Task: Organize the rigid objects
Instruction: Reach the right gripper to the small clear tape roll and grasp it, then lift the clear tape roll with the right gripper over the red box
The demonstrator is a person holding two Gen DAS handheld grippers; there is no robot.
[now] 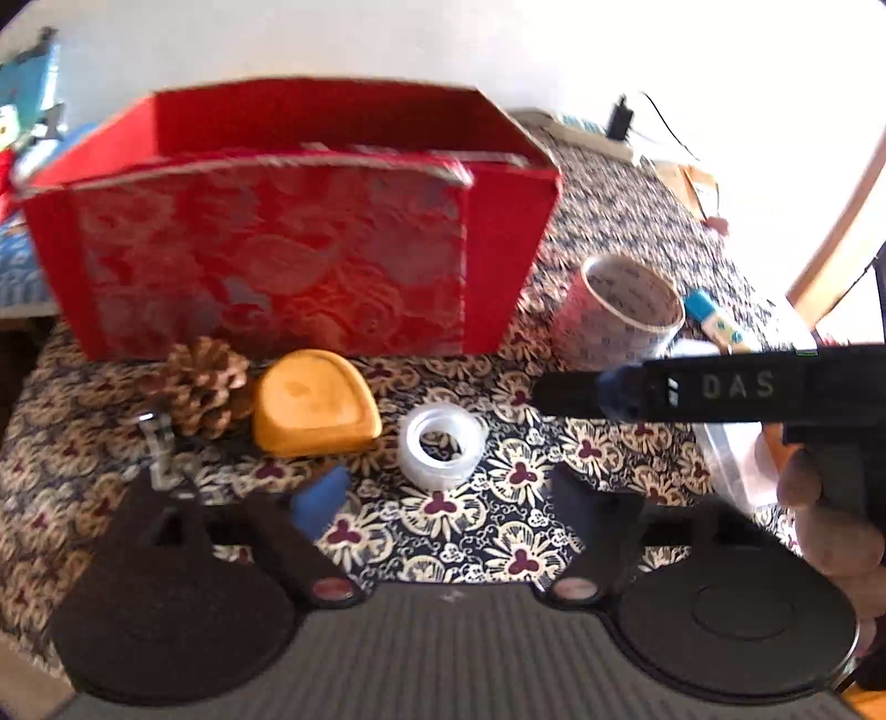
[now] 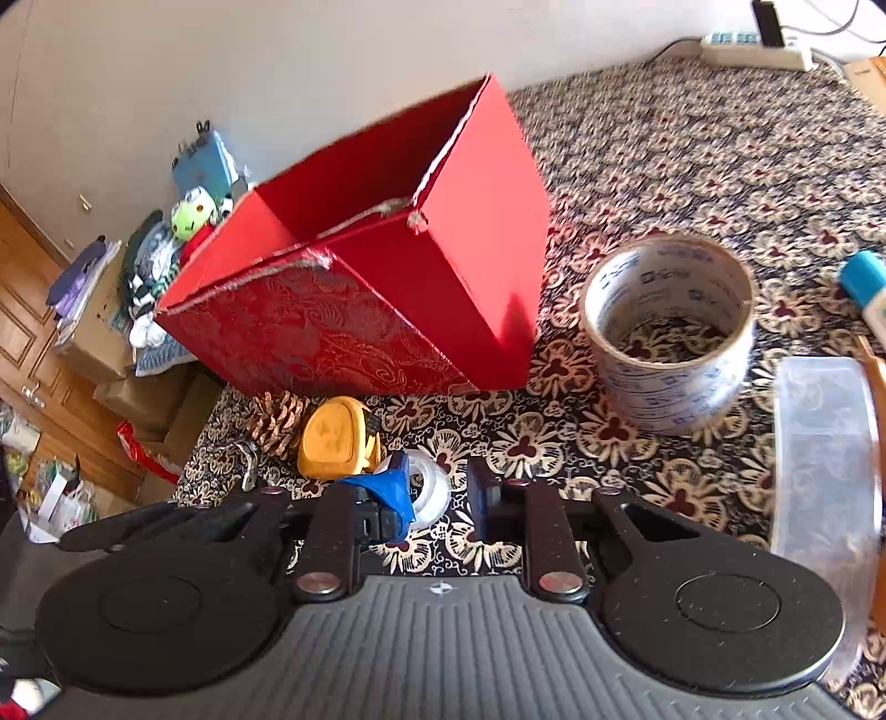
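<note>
An open red box (image 1: 277, 266) (image 2: 376, 310) stands at the back of the patterned tablecloth (image 1: 498, 531). In front of it lie a pine cone (image 1: 205, 387) (image 2: 277, 415), an orange rounded case (image 1: 315, 404) (image 2: 332, 437) and a small clear tape roll (image 1: 440, 446) (image 2: 432, 487). A big printed tape roll (image 1: 626, 310) (image 2: 670, 332) stands to the right. My left gripper (image 1: 448, 490) is open just short of the small roll, nothing between its fingers. My right gripper (image 2: 437, 498) (image 1: 554, 387) hovers open and holds nothing.
A clear plastic container (image 2: 825, 459) (image 1: 736, 465) lies at the right, a blue-capped glue stick (image 2: 864, 288) (image 1: 714, 321) beyond it. A metal clip (image 1: 158, 448) (image 2: 249, 465) sits near the table's left edge. A power strip (image 2: 758, 47) lies at the back.
</note>
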